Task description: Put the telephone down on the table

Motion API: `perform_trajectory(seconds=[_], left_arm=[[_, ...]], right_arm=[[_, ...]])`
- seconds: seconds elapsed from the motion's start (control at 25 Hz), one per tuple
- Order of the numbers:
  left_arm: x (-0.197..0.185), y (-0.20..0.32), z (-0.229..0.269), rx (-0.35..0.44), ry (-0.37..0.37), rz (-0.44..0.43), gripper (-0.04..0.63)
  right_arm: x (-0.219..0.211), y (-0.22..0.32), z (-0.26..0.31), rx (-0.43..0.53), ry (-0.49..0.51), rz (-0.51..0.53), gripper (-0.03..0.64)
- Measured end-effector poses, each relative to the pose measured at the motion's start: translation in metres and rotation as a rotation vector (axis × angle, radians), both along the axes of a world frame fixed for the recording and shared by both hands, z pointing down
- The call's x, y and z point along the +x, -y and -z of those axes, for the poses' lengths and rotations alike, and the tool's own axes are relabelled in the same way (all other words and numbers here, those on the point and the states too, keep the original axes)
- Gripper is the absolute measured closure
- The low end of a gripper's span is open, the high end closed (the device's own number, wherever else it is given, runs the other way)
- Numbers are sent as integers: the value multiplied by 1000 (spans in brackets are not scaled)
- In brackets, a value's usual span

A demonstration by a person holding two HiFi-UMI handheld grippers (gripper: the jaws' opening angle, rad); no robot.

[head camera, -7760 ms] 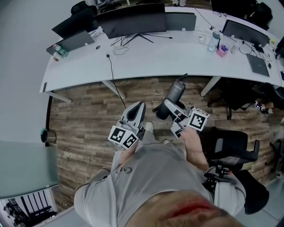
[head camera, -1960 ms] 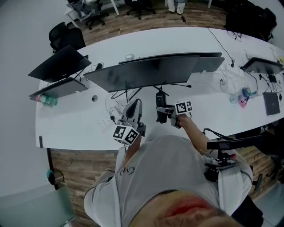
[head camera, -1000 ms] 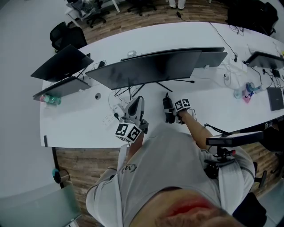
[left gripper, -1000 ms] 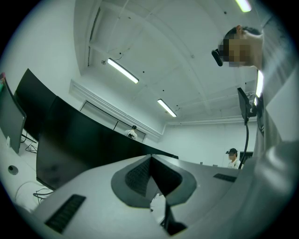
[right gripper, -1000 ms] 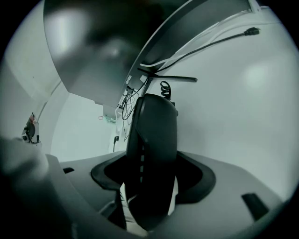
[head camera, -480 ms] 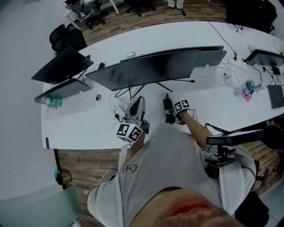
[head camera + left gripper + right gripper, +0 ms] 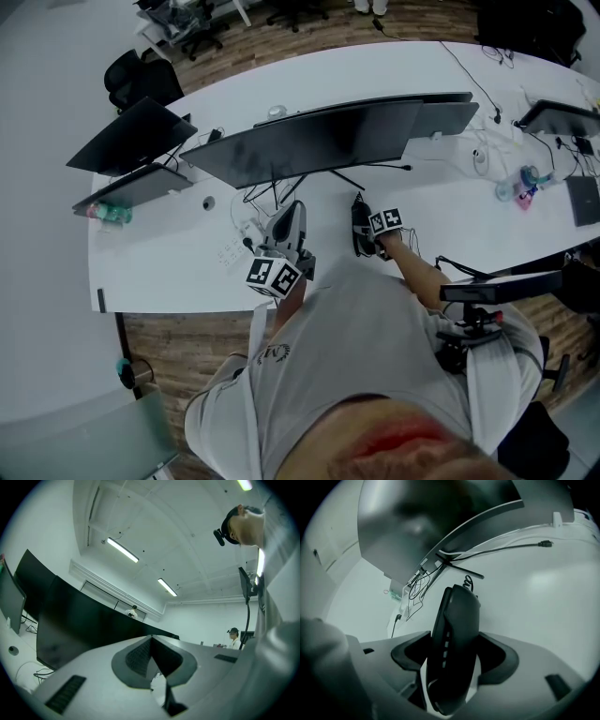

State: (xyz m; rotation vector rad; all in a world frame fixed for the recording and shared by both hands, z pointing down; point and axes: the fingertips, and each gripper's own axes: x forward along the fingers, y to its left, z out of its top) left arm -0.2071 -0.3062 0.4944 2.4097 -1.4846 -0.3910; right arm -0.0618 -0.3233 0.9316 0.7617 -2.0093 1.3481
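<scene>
The telephone (image 7: 360, 221) is a black cordless handset with a short aerial. My right gripper (image 7: 368, 238) is shut on its lower half, just in front of the big monitor's stand. In the right gripper view the telephone (image 7: 455, 634) stands on edge between the two dark pads (image 7: 499, 656) of my right gripper (image 7: 454, 660), low over the white table (image 7: 543, 597). Whether it touches the table I cannot tell. My left gripper (image 7: 293, 212) hovers over the table to the left, shut and holding nothing. Its jaws meet in the left gripper view (image 7: 151, 644).
A wide curved monitor (image 7: 319, 141) stands just behind both grippers, with its thin stand legs (image 7: 459, 566) and loose cables (image 7: 246, 225) on the table (image 7: 169, 267). More monitors (image 7: 127, 136) and a bottle (image 7: 105, 213) lie left. A chair arm (image 7: 502, 286) is at my right.
Since the earliest frame I have walked from the wooden floor up to the table. Over the last second the right gripper with the telephone shifted slightly right; the left gripper stayed put.
</scene>
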Motion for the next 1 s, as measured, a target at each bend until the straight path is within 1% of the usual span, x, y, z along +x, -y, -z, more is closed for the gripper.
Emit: perform_trajectory(seconds=[0.08,0.24,0.32,0.48,0.6,0.68,0.76,0.84,1.0], left_arm=[[0,0,0,0,1,-1,584],[2,0,0,1,1,-8,585],[3,1,1,1,0,-10,584],[6,-1,0,-1,0,-16,586],[9,0,0,1,1,-18,585],[9,1,0,3,1,-16,584],[8,-1,-1,-1,5,-13,586],[9,-4,-4,-12,5,-12,586],[12,-4,-6,-17,1,-14,584]], right_arm=[[5,1,2,12,-5,-17,318],[17,16,15,99,-11,-87,318],[20,22,23,131,-14,-101,318],[23,21,29,133,-4,-83,319],[20,19,38,112,52,-99,319],[18,21,45,120,77,-110,324],[16,19,45,131,67,-99,338],[18,14,42,131,48,-95,368],[22,10,38,131,28,-77,379]])
